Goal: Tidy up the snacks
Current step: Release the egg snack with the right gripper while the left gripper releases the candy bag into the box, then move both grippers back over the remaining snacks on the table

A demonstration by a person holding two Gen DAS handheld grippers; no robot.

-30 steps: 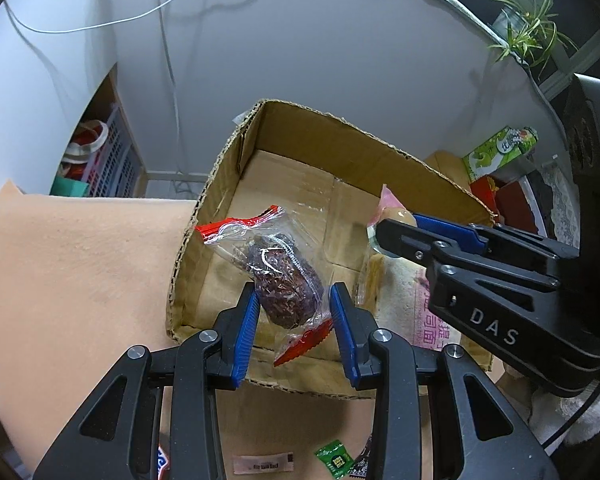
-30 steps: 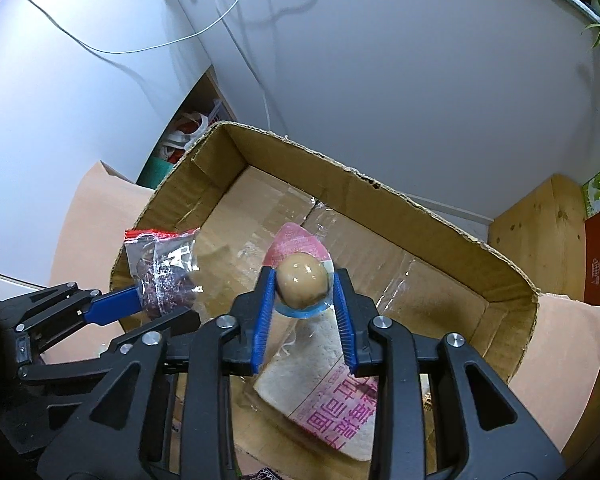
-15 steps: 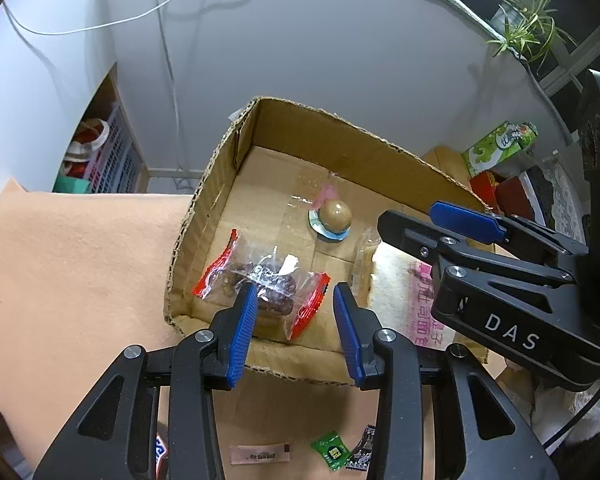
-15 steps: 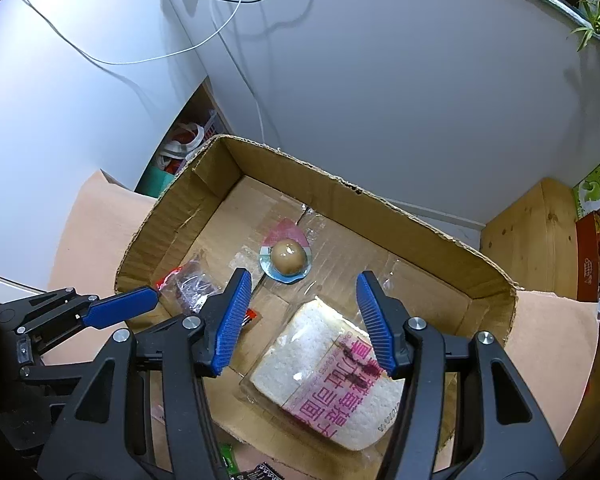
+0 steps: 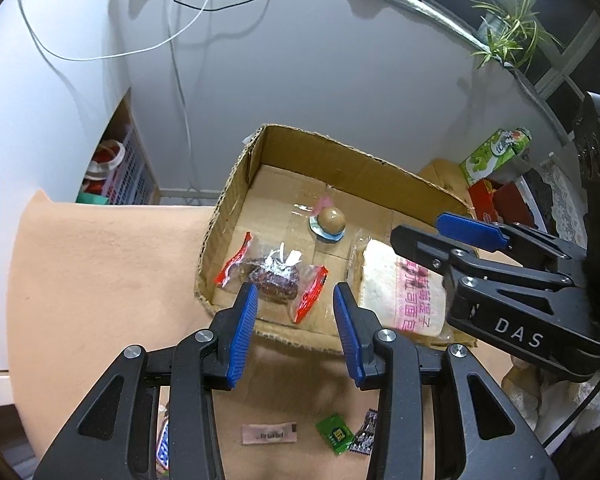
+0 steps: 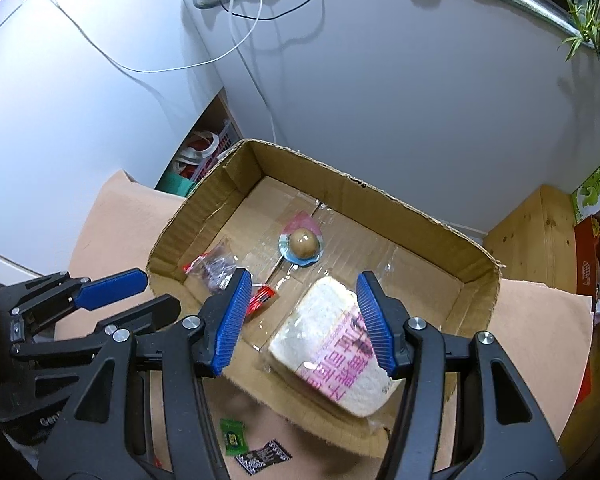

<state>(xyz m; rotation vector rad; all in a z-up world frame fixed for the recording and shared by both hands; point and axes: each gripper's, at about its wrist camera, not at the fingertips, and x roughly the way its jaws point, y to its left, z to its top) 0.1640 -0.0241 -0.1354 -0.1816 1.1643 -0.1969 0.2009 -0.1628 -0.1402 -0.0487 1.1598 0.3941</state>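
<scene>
Both tools hung above the near edge of the cardboard box [image 5: 342,166], which sat on a tabletop covered with a peach-coloured cloth [image 5: 100,264]. The left tool [image 5: 294,322] had its blue fingers spread apart with nothing between them, and it hovered just short of the box's near wall. The right tool [image 6: 300,320] was likewise wide open and empty, poised over the near right part of the box. Inside the box lay three snacks: a clear packet with red ends holding a dark cake [image 5: 274,276] in the near left corner, a brown egg in a clear wrapper [image 5: 331,222] near the middle of the floor, and a wrapped slice of white bread with pink print [image 6: 332,344] against the near right side, its end resting on the box's near wall. On the cloth in front of the box lay a small pink sachet [image 5: 268,434], a green candy [image 5: 334,434] and a black-and-white wrapper [image 6: 264,454], near one another.
</scene>
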